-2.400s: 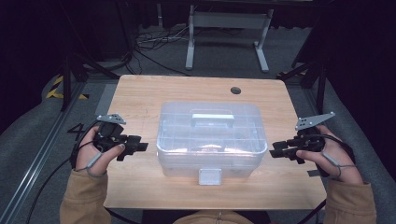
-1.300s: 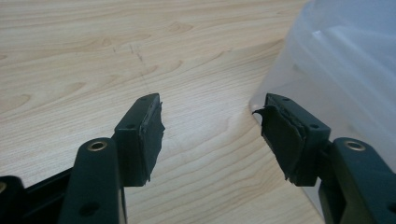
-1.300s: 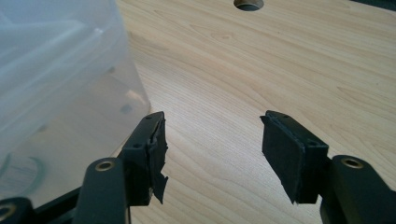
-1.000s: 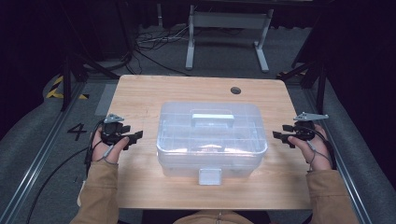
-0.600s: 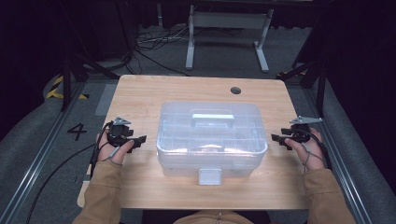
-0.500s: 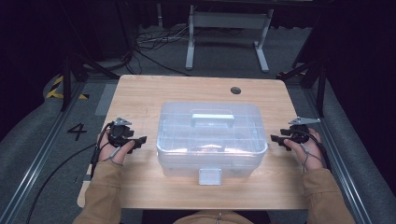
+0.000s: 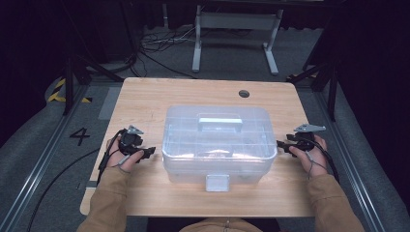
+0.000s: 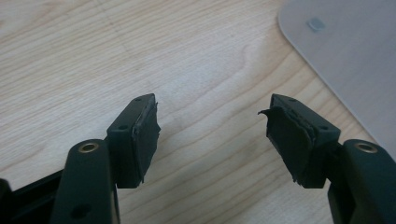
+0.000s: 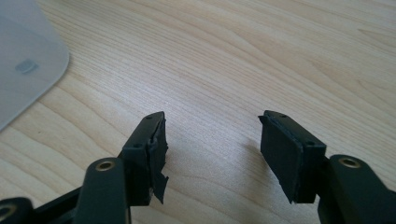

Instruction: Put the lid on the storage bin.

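Clear plastic lidded box [image 7: 217,145] sits mid-bench [image 7: 145,96] toward the near edge; left tongs [image 7: 149,152] and right tongs [image 7: 281,144], both spread wide and empty, flank its two ends, not touching.

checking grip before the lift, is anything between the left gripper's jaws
No, the left gripper stands open with bare wooden table between its pads, and the clear box lies off to one side.

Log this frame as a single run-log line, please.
scene: clear lidded box mid-table | left gripper: open, empty, left of box | right gripper: open, empty, right of box | contact: none
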Demonstrator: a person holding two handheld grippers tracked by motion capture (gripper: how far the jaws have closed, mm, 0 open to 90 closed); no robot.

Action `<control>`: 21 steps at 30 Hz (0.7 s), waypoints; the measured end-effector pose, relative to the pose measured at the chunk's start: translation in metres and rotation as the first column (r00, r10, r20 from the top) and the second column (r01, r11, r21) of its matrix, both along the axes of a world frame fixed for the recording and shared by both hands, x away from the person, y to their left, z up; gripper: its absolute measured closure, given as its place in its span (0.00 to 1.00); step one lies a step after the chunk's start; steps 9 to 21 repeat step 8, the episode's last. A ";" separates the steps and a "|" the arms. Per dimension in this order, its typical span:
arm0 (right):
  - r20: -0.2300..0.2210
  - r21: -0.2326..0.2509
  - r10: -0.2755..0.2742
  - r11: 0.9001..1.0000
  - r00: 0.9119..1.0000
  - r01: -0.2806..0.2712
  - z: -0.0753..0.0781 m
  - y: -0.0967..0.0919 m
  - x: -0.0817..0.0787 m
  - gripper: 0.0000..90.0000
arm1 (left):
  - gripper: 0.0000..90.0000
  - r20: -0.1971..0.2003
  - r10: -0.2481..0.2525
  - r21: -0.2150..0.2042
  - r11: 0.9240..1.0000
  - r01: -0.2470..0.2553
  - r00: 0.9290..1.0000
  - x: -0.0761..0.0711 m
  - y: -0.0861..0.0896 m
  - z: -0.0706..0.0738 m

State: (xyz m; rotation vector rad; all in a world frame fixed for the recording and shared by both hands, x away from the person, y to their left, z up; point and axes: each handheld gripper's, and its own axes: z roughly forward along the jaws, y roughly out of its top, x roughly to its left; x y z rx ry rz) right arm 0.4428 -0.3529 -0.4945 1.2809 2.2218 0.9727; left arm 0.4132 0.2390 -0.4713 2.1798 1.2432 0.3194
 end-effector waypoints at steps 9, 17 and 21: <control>0.009 0.025 0.000 1.000 1.000 0.000 0.000 0.001 0.000 0.46 | 0.36 -0.008 -0.011 -0.002 1.000 0.011 1.000 0.000 0.001 -0.001; 0.009 0.025 0.000 1.000 1.000 0.000 0.000 0.001 0.000 0.46 | 0.36 -0.008 -0.011 -0.002 1.000 0.011 1.000 0.000 0.001 -0.001; 0.009 0.025 0.000 1.000 1.000 0.000 0.000 0.001 0.000 0.46 | 0.36 -0.008 -0.011 -0.002 1.000 0.011 1.000 0.000 0.001 -0.001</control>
